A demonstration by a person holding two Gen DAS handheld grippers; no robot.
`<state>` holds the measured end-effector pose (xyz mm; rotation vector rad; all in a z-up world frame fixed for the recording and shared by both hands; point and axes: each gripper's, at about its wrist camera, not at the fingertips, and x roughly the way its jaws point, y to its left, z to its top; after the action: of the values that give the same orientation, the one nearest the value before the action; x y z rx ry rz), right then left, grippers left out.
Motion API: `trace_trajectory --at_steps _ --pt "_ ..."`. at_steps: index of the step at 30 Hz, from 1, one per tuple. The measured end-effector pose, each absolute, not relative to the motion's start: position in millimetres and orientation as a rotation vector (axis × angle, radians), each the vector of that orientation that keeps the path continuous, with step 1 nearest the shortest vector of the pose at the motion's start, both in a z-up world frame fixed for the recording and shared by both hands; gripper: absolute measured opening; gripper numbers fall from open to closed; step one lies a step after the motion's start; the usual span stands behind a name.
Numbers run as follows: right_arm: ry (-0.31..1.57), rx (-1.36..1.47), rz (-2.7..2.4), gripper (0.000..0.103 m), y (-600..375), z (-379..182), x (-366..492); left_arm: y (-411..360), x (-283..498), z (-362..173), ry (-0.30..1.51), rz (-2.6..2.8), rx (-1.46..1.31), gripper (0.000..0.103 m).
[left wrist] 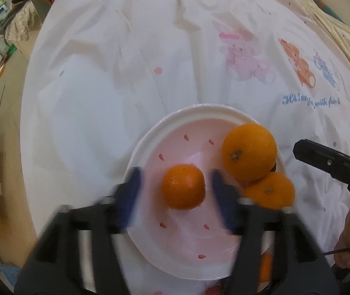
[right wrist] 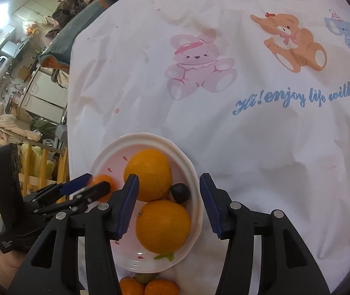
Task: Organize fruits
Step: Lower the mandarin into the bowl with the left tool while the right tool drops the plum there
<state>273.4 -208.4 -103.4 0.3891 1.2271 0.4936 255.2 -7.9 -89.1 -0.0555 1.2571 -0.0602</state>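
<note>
Left gripper [left wrist: 175, 186] fingers released astride small orange [left wrist: 183, 186] in bowl [left wrist: 148, 137]; firm, round, rolls—pinch its middle; right gripper [right wrist: 168, 206] released.

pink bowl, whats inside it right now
Inside the pink bowl: two large oranges, a small mandarin between the open left gripper's fingers, and a dark round fruit. A green bit shows under one orange; the rest is hidden.

Orange mandarins [left wrist: 183, 186], pale pink bowl [left wrist: 175, 263] with white rim and red flecks, dark plum [right wrist: 180, 192], white cloth [right wrist: 248, 147] printed with pink, orange, blue bears, blue lettering
</note>
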Motion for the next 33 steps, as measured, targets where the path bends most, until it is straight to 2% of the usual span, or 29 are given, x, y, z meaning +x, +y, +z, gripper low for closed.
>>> trace_trajectory --at_steps 3,9,14,26,33 --pt "1.215 0.383 0.498 0.056 -207 -99 273 -6 256 -83 1.230 -0.056 -0.066 0.079" --pt "1.198 0.368 0.495 0.058 -208 -93 269 -3 254 -77 1.195 -0.052 -0.074 0.079" --pt "1.179 0.387 0.453 0.069 -214 -88 257 0 248 -71 1.171 -0.045 -0.074 0.079" --pt "1.106 0.385 0.416 0.083 -226 -57 222 10 219 -40 1.068 -0.029 -0.075 0.079" --pt "1.082 0.399 0.395 0.087 -237 -48 194 20 193 -12 0.940 0.004 -0.088 0.079"
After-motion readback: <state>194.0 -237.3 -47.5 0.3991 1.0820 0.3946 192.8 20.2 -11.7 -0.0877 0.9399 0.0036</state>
